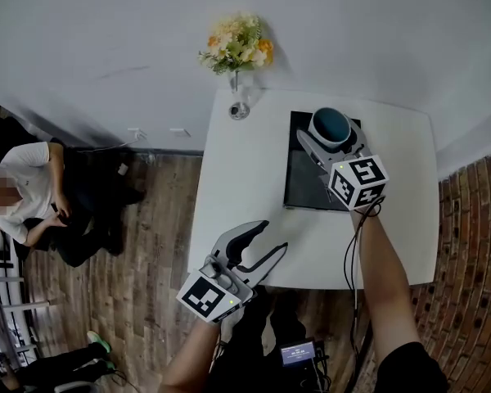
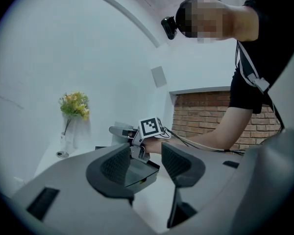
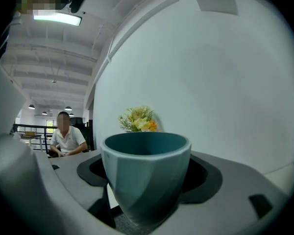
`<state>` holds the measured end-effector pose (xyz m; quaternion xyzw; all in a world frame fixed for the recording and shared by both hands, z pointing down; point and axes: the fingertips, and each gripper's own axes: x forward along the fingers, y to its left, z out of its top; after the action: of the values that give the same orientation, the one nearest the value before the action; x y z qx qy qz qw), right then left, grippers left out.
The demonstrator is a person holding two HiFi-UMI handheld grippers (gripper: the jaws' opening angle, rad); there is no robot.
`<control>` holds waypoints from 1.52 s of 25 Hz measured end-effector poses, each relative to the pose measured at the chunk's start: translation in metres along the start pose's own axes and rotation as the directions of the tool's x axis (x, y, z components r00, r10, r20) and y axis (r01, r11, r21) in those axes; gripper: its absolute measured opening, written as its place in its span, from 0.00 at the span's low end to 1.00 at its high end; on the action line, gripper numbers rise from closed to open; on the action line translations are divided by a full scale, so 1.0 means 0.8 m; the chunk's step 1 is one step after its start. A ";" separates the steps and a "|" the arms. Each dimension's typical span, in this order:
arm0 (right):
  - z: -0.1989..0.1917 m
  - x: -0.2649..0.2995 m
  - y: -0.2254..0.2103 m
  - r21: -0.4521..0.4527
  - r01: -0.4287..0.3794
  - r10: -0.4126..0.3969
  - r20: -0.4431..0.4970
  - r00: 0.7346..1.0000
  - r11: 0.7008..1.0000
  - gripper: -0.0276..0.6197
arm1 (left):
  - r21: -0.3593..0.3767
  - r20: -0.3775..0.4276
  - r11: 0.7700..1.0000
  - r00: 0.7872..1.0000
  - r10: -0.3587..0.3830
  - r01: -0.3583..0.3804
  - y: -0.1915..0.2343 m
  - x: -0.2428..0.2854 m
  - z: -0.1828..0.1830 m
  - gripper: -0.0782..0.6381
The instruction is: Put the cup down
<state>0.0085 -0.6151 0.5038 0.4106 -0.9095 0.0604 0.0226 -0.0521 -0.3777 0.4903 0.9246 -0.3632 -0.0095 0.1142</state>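
We hold the cup (image 1: pixel 331 126) upright, mouth up, in our right gripper's (image 3: pixel 147 180) wide-set jaws over the dark mat's (image 1: pixel 304 185) far end on the white table (image 1: pixel 229 211), flowers (image 1: pixel 239 43) at the far left corner, bare tabletop right, our left gripper (image 1: pixel 274 236) open and empty at the near edge

The left gripper (image 1: pixel 274 236) and right gripper (image 1: pixel 331 133) are moulded in grey, with dark ribbed pads (image 2: pixel 116 164). Each is topped by a white cube (image 1: pixel 358 181) printed with black square markers. A black cable (image 1: pixel 347 260) is attached to the right one. A black short-sleeved shirt (image 2: pixel 245 82) is worn.
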 end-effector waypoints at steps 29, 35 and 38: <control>-0.040 0.082 -0.028 -0.049 0.031 -0.033 -0.040 0.999 0.998 0.66 | -0.036 0.024 0.998 0.998 0.056 -0.055 0.050 -0.002 -0.021 0.38; -0.043 0.082 -0.024 -0.090 0.029 -0.032 -0.039 0.999 0.996 0.66 | -0.036 0.037 0.998 0.998 0.049 -0.048 0.049 -0.002 -0.017 0.38; -0.042 0.082 -0.026 -0.078 0.040 -0.042 -0.022 0.999 0.996 0.66 | -0.041 0.043 0.998 0.998 0.049 -0.048 0.048 -0.004 -0.015 0.38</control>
<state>-0.0196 -0.6731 0.5453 0.4271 -0.9023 0.0294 0.0507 -0.0792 -0.4003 0.5104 0.9127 -0.3877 -0.0342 0.1248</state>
